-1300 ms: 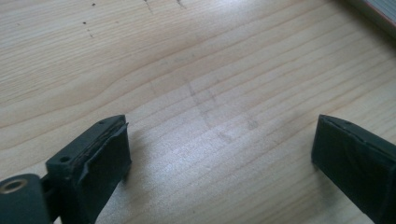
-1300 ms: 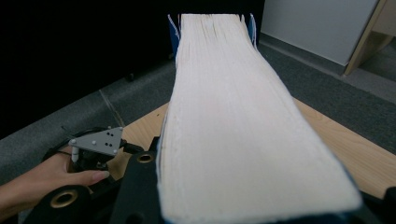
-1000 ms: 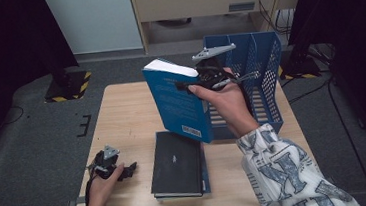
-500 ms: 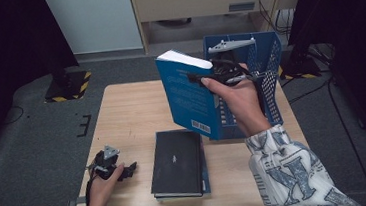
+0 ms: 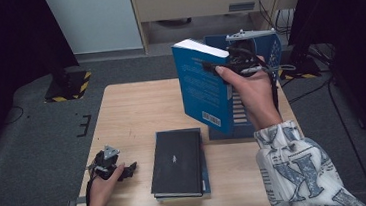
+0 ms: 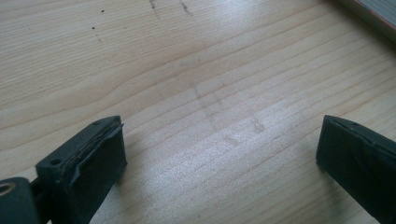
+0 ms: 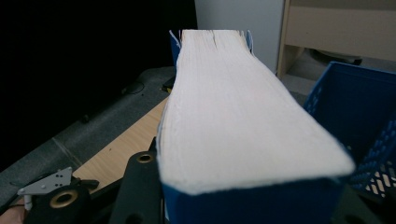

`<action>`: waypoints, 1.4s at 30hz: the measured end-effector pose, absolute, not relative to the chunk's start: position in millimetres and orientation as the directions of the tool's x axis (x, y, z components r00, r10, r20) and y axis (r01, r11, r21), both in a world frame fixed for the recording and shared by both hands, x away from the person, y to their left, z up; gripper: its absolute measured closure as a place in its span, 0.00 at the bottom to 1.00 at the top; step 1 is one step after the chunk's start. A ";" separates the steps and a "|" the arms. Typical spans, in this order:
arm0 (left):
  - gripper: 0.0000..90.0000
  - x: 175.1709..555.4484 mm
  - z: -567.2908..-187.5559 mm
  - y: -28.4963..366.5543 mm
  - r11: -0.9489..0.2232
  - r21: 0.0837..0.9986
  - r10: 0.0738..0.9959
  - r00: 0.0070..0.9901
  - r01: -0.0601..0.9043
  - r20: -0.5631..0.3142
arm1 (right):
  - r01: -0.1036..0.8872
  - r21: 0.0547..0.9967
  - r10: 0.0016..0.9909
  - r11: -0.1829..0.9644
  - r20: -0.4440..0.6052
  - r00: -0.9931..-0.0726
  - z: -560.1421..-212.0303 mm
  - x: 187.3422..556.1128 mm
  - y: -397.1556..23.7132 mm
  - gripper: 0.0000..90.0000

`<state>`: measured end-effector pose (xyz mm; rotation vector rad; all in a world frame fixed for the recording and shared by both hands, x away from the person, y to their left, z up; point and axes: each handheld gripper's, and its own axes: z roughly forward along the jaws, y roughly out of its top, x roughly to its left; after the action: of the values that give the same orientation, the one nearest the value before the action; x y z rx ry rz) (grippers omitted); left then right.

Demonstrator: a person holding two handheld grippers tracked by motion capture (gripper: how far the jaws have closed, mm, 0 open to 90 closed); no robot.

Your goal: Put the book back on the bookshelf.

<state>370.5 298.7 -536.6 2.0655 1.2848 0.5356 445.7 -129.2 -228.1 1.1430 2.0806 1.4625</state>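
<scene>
Right gripper [image 5: 218, 70] clamping blue book [image 5: 202, 88] upright, long axis vertical, page edges up

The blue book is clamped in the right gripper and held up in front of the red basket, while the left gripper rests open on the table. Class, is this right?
Not quite: the basket is blue, not red, as the high view and the right gripper view show. The rest holds: the right gripper clamps the blue book in front of it, and the left gripper rests open on the table.
</scene>
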 end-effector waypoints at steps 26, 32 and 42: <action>0.00 372.2 -536.7 296.7 -0.314 0.699 0.901 0.433 0.643 0.007 | 0.446 0.894 0.898 0.044 0.160 -0.410 -229.4 450.8 -188.1 0.68; 0.00 372.0 -536.6 296.6 -0.317 0.698 0.899 0.437 0.642 0.007 | 0.455 0.891 0.919 0.005 0.175 -0.353 -246.4 463.1 -186.3 0.68; 0.00 372.0 -536.3 296.9 -0.325 0.694 0.896 0.444 0.642 0.009 | 0.450 0.892 0.936 -0.033 0.186 -0.300 -260.6 484.3 -178.1 0.68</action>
<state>372.0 296.9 -536.3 2.0777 1.2841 0.5295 484.3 -178.1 -260.6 1.4540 1.7617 1.3047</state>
